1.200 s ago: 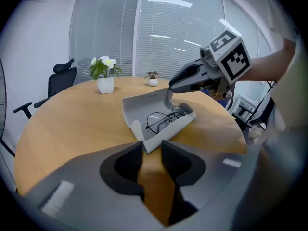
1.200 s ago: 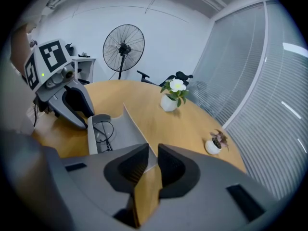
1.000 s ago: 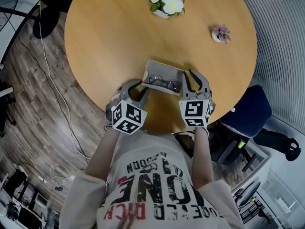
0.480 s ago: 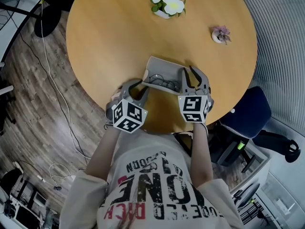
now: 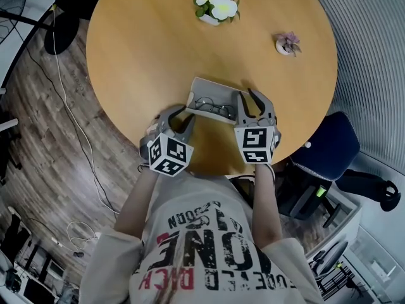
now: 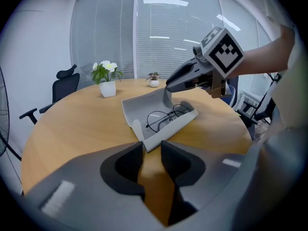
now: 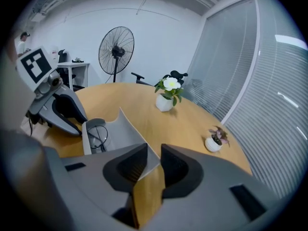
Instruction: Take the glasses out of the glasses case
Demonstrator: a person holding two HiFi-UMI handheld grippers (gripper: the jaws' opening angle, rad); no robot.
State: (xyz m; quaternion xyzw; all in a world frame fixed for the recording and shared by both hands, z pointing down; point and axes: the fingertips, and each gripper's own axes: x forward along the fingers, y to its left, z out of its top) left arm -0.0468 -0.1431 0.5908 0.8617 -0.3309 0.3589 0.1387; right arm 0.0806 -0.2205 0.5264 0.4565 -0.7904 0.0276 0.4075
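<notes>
Glasses, black round wire-frame (image 5: 212, 108), lie inside open grey hard-shell case (image 5: 214, 91) on round wooden table (image 5: 145, 56), near the person-side edge. I read L gripper (image 5: 188, 113) jaws set wide, pinching case's left end corner. R gripper (image 5: 245, 95) jaws narrower, clamped on raised lid (image 7: 126, 129) edge at right end.

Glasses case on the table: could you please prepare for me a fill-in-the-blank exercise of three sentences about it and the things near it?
1. The grey glasses case lies ____, with its lid raised.
2. The glasses lie ____ the case.
3. ____ potted plants stand on the table: a white-flowered plant and a pink-leaved plant.

Missing words: open; inside; two.
</notes>
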